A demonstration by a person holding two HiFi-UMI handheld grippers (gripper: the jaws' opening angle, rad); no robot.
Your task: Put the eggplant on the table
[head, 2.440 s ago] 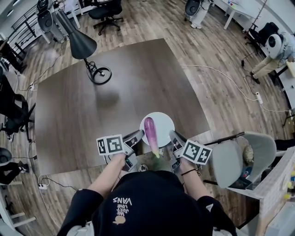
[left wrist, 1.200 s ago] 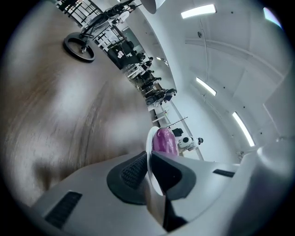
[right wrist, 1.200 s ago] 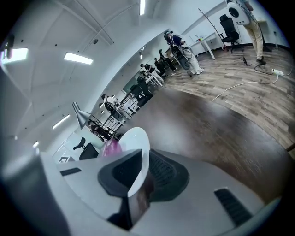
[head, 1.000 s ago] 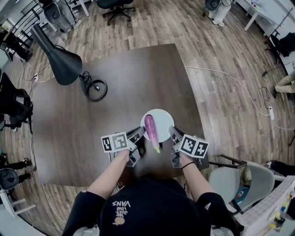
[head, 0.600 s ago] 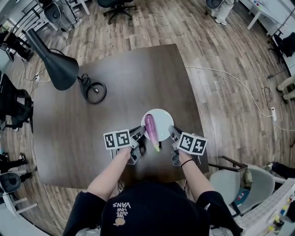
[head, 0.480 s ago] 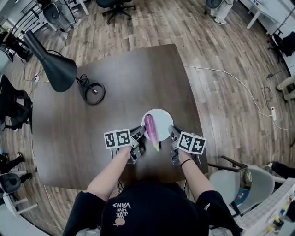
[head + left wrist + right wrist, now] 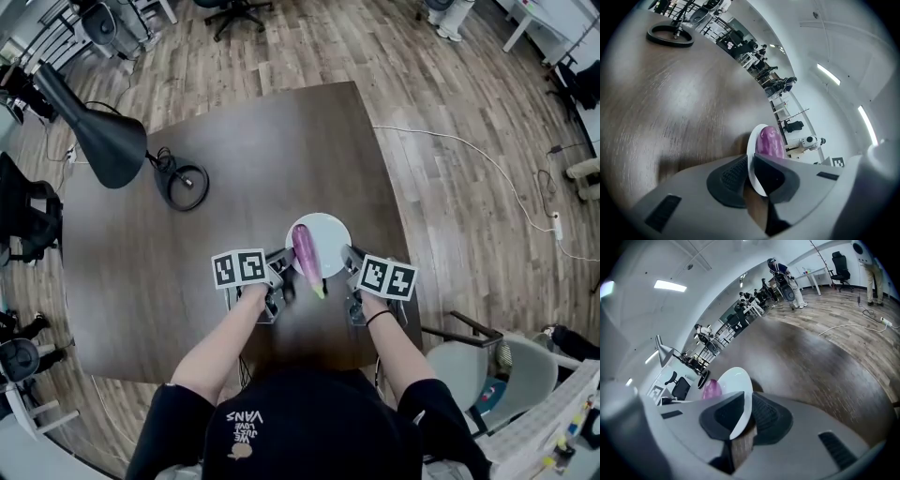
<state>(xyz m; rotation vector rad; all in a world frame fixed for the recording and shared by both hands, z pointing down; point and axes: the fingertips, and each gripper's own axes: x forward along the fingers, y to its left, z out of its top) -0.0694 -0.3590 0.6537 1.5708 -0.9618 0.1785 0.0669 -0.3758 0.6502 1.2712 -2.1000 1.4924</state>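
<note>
A purple eggplant [image 7: 305, 257] with a green stem end lies across a round white plate [image 7: 331, 233]. My left gripper [image 7: 284, 269] is shut on the plate's left rim and my right gripper [image 7: 348, 263] is shut on its right rim. The plate hangs low over the dark wooden table [image 7: 234, 112], near its front edge. In the left gripper view the plate's rim [image 7: 751, 149] runs between the pads of the left gripper [image 7: 750, 174], with the eggplant [image 7: 769, 142] behind it. In the right gripper view the plate [image 7: 735, 378] sits between the right gripper [image 7: 748, 414] pads and the eggplant [image 7: 711, 389] shows at the left.
A black desk lamp [image 7: 106, 143] with a round base [image 7: 186, 186] stands at the table's far left. A grey chair [image 7: 472, 367] is at the table's near right corner. A white cable [image 7: 469, 150] crosses the wooden floor on the right.
Both grippers, still holding the plate with the eggplant, have sunk a little toward the tabletop and moved slightly further over the table.
</note>
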